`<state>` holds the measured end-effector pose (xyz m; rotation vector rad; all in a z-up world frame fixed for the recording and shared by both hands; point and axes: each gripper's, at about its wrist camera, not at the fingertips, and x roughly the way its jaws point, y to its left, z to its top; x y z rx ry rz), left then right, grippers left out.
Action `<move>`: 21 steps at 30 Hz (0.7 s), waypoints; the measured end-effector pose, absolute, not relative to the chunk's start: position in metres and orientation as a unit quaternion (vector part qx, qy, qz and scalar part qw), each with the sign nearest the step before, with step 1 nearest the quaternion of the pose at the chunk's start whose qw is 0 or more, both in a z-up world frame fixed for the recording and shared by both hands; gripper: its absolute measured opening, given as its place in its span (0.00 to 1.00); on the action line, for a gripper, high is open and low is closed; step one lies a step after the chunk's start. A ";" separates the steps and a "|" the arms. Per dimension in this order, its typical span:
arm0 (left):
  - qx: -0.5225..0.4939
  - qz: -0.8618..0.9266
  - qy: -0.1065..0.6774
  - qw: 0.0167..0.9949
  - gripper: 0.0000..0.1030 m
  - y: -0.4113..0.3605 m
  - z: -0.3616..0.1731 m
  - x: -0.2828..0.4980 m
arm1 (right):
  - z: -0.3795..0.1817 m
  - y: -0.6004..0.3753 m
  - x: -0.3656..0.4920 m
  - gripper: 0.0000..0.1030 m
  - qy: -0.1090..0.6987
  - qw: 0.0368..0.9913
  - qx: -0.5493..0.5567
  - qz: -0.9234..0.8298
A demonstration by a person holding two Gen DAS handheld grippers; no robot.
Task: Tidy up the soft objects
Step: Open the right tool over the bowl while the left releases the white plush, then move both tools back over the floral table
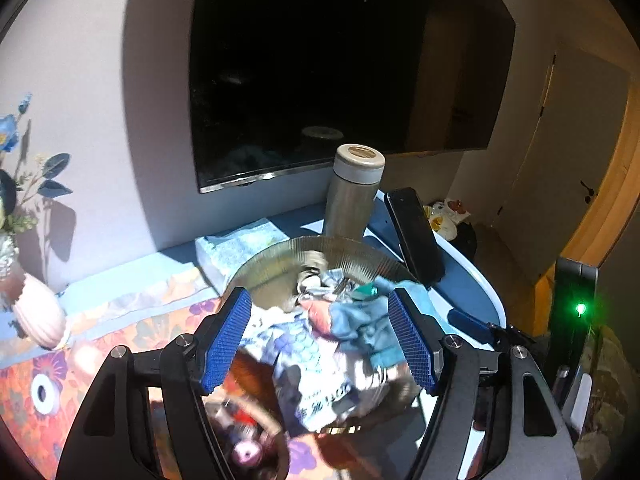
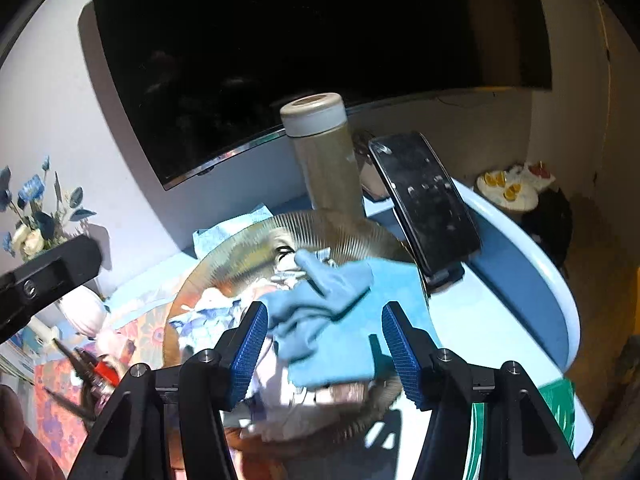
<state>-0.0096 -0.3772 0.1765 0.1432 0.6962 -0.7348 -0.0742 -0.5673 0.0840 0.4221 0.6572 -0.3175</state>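
I'm seeing the cloths (image 1: 320,344) smearing with blur in the left view, so I can't separate the pieces or read the print on one. They're covering most of the bowl (image 1: 280,256) floor. Red-handled tool (image 2: 102,368) at lower left of the right view is blurring too; can't tell what it is. Bottle (image 2: 324,160) base is hiding behind the bowl rim. Flowers (image 1: 16,168) are getting cut by the left edge.

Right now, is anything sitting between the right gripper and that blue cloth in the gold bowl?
Nothing visible does. The blue cloth lies on top of the pile in the gold bowl, directly ahead of the right gripper, whose jaws stand open with no pad pressing on it.
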 end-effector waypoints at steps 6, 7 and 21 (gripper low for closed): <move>0.071 -0.330 0.316 0.887 0.67 -0.327 0.189 -0.037 | 0.091 -0.554 -0.104 0.57 0.311 0.911 0.225 -0.148; 0.069 -0.326 0.315 0.889 0.67 -0.315 0.190 -0.042 | 0.091 -0.550 -0.110 0.59 0.311 0.912 0.226 -0.146; 0.020 -0.147 0.275 0.950 0.68 -0.052 0.206 -0.071 | 0.065 -0.417 -0.146 0.71 0.368 0.923 0.113 -0.031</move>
